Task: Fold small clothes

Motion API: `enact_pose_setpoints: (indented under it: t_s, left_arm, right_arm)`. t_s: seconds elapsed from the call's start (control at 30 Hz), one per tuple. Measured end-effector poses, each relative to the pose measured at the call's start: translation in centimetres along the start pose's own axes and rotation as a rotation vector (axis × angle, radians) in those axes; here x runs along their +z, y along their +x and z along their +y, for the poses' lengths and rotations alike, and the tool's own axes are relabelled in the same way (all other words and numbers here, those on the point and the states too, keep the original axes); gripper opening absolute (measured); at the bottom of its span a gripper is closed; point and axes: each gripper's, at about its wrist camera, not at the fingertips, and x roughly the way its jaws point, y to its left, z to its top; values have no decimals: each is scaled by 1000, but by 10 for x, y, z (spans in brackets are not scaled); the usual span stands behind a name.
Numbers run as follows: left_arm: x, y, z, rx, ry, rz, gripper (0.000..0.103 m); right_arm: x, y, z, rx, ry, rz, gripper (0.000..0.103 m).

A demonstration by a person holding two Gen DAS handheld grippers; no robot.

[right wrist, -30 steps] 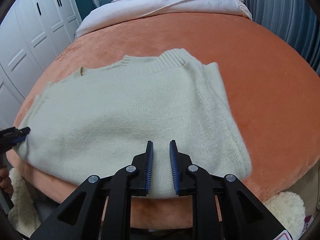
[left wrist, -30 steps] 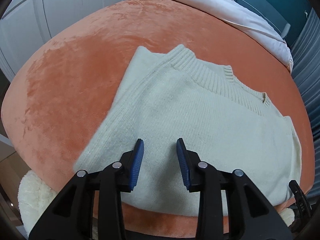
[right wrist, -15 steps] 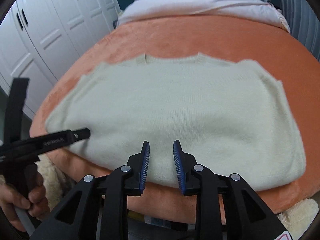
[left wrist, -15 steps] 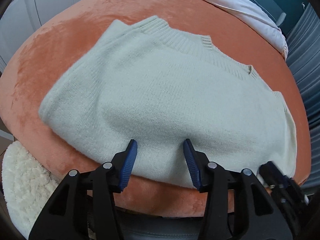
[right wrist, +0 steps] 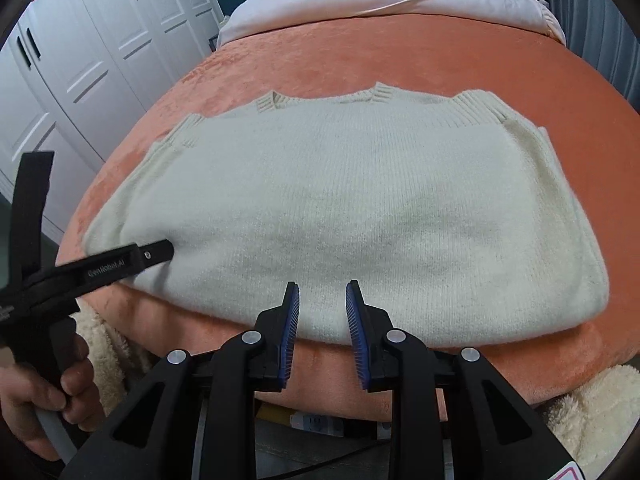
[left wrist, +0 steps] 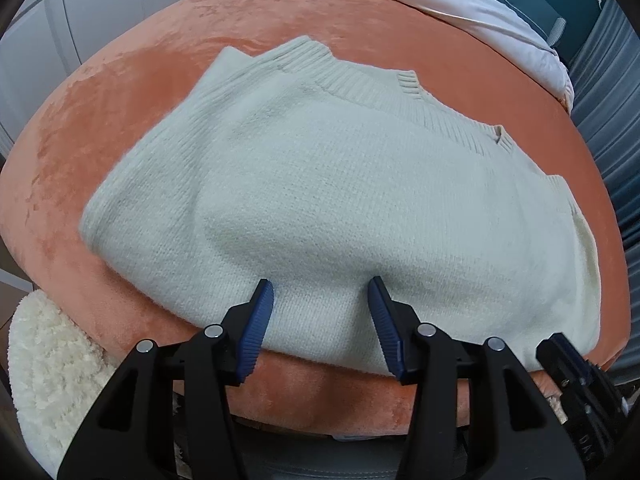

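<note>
A cream knitted sweater [left wrist: 340,184] lies folded flat on an orange plush bed cover [left wrist: 120,92], ribbed collar at the far side; it also shows in the right wrist view [right wrist: 352,208]. My left gripper [left wrist: 321,295] is open and empty over the sweater's near edge. My right gripper [right wrist: 322,300] is open and empty, narrower, over the near edge further right. The left gripper's finger [right wrist: 156,251] shows from the side at the sweater's left end, held by a hand [right wrist: 48,396].
A white duvet [right wrist: 380,0] covers the far half of the bed. White wardrobe doors [right wrist: 80,60] stand at the left. A fluffy cream rug [left wrist: 44,372] lies below the bed's near edge, and grey curtains [left wrist: 608,92] hang at the right.
Both grippers have pulled back toward the sweater's near edge and opened wider. The sweater now lies flatter with its right side folded in.
</note>
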Motion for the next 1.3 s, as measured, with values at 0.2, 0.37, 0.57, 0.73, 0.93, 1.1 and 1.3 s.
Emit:
enact_pose_setpoints:
  t_s: [0.2,0.37,0.57,0.73,0.93,1.1,1.3]
  left_arm:
    - [0,-1,2,-14,2,-4,49]
    - [0,-20,28,-151,-122,-28,57]
    - [0,-56,107,-225,-443,-165,86]
    - [11,-28,128,-223,-526,-77,87]
    - [14,5,117,-254,-559,-12,91]
    - [29,11,102,-264,-491,-21,57]
    - [45,-4,103,-293,-497,-28,17]
  right_arm:
    - [25,15,13,5,-9,1,25]
    - [19,38,12,-4,6,58,25]
    - [32,18,15,21,32,0,25]
    - [32,52,27,-14,-26,65,26]
    - [32,57,23,-4,-38,60,26]
    - [28,58,23,-2,-50,39,26]
    - [22,55,20,30,-43,5,26]
